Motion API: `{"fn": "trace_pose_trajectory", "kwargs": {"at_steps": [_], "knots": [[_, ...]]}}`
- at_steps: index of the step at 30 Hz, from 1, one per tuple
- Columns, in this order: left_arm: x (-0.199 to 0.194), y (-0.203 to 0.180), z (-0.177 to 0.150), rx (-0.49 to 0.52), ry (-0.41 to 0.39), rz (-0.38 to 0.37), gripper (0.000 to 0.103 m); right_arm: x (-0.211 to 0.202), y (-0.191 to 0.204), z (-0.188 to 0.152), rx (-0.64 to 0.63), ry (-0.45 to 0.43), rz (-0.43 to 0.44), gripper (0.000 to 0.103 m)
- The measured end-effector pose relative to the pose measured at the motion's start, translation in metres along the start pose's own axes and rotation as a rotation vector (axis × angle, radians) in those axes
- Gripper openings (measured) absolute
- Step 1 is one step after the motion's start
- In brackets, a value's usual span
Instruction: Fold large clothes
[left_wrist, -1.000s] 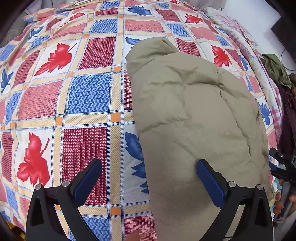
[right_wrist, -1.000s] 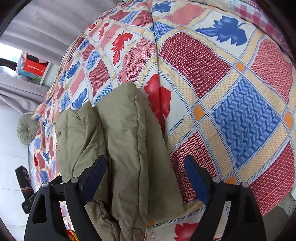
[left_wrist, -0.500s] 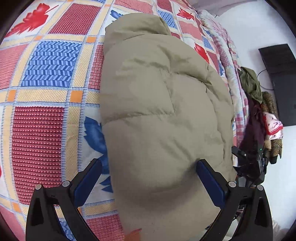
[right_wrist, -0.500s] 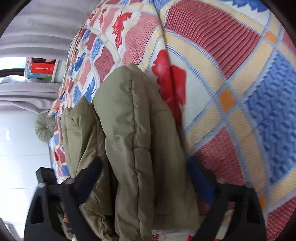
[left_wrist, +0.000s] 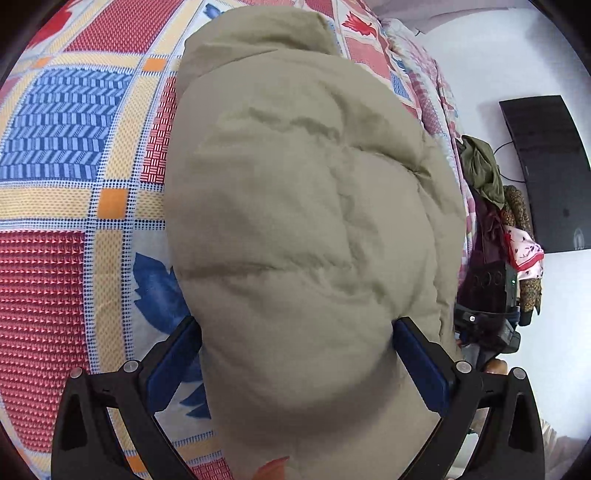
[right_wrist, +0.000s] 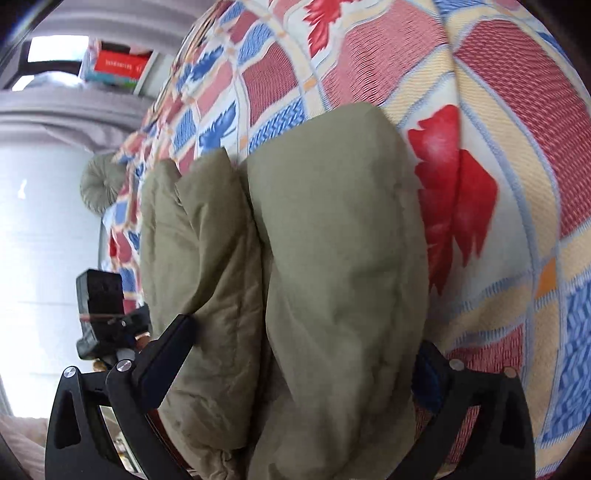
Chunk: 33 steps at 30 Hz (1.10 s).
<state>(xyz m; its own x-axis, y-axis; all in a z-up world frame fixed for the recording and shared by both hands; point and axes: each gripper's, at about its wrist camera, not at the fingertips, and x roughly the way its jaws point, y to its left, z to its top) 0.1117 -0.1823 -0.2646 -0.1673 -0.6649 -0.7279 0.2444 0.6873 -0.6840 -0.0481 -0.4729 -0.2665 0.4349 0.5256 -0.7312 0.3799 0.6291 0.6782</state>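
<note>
A khaki padded jacket (left_wrist: 303, 206) lies folded in thick layers on the patterned bedspread (left_wrist: 66, 155). My left gripper (left_wrist: 295, 350) is wide open and straddles the jacket's near end, its blue pads (left_wrist: 173, 362) touching the fabric on both sides. In the right wrist view the jacket (right_wrist: 332, 258) shows as stacked folded layers. My right gripper (right_wrist: 303, 354) is wide open around that end, the fabric bulging between its fingers (right_wrist: 166, 358). The right finger is partly hidden by the jacket.
Clothes hang in a pile (left_wrist: 495, 206) past the bed's right edge, beside a dark screen (left_wrist: 550, 170) on the white wall. The other gripper (right_wrist: 99, 314) shows at the left. A round cushion (right_wrist: 99, 184) and boxes (right_wrist: 118, 66) sit beyond the bed.
Both grippers have moved forward onto the jacket's ends, so the fabric now fills the gap between the fingers. The jaws have stayed wide open.
</note>
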Motion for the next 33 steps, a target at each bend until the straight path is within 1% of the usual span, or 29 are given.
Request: {"fn": "trace_pose_trajectory", "kwargs": {"at_steps": [2,4,8,9,13,14,15,16,17,18,20,22,23,25,28,33], "knots": [[0.009,0.007,0.002,-0.021,0.02,-0.024,0.103,0.01,0.0,0.007,-0.011,0.024,-0.026,0.103],[0.018,0.011,0.004,-0.029,0.036,-0.044,0.103,0.019,-0.004,0.013,-0.003,0.043,-0.031,0.103],[0.034,0.007,0.007,-0.062,0.062,-0.08,0.103,0.033,-0.016,0.02,0.036,0.068,-0.007,0.103],[0.038,0.004,0.008,-0.064,0.063,-0.074,0.103,0.035,-0.018,0.021,0.048,0.072,0.001,0.103],[0.043,-0.016,0.009,-0.033,0.037,-0.006,0.102,0.039,-0.02,0.02,0.086,0.058,0.008,0.103],[0.041,-0.021,0.008,-0.016,0.024,0.006,0.096,0.039,-0.021,0.019,0.097,0.053,0.009,0.102],[0.039,-0.026,0.007,-0.001,0.015,0.013,0.093,0.038,-0.021,0.019,0.104,0.052,0.011,0.1],[0.036,-0.031,0.007,0.021,0.005,0.022,0.087,0.037,-0.022,0.017,0.109,0.051,0.013,0.095],[0.033,-0.035,0.006,0.035,-0.001,0.023,0.082,0.035,-0.022,0.016,0.112,0.049,0.018,0.083],[0.027,-0.034,0.005,0.046,-0.005,0.022,0.08,0.032,-0.021,0.015,0.112,0.044,0.026,0.078],[0.02,-0.041,0.005,0.07,-0.013,0.014,0.074,0.027,-0.015,0.012,0.102,0.035,0.039,0.06],[0.01,-0.044,0.006,0.087,-0.026,0.007,0.074,0.023,-0.007,0.01,0.087,0.031,0.039,0.053],[0.004,-0.047,0.007,0.094,-0.036,0.005,0.074,0.021,-0.002,0.01,0.08,0.03,0.037,0.05],[-0.013,-0.05,0.01,0.106,-0.063,-0.004,0.074,0.018,0.008,0.01,0.071,0.024,0.04,0.048],[-0.041,-0.046,0.02,0.108,-0.104,-0.006,0.074,0.014,0.03,0.013,0.049,0.004,0.062,0.048],[-0.094,-0.024,0.04,0.106,-0.175,0.02,0.074,0.026,0.081,0.031,-0.016,0.0,0.094,0.048]]}}
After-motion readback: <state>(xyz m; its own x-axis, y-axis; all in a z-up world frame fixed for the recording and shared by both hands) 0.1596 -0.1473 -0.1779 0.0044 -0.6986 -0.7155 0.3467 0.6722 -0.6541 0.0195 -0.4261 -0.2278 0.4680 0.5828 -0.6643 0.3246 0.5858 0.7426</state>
